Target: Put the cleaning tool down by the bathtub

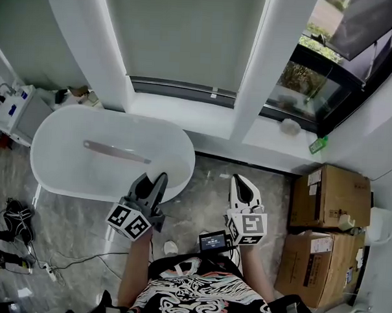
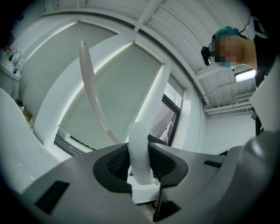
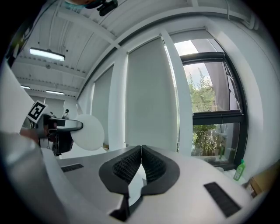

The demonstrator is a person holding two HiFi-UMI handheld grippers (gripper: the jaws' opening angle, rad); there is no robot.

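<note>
Person in a black shirt (image 1: 200, 294) with white swirl print; dark grey left gripper (image 1: 154, 182), white right gripper (image 1: 241, 183), each with a black-and-white marker cube (image 1: 129, 222).

Two cardboard boxes (image 1: 330, 194) sit side by side at right on the grey marble floor (image 1: 201, 179). A green bottle (image 1: 318, 145) is on the window ledge (image 1: 261, 141), under the window (image 1: 309, 80), with a drawn roller blind (image 1: 188, 35) to its left. Loose cables (image 1: 68, 265) lie on the floor at left.
</note>
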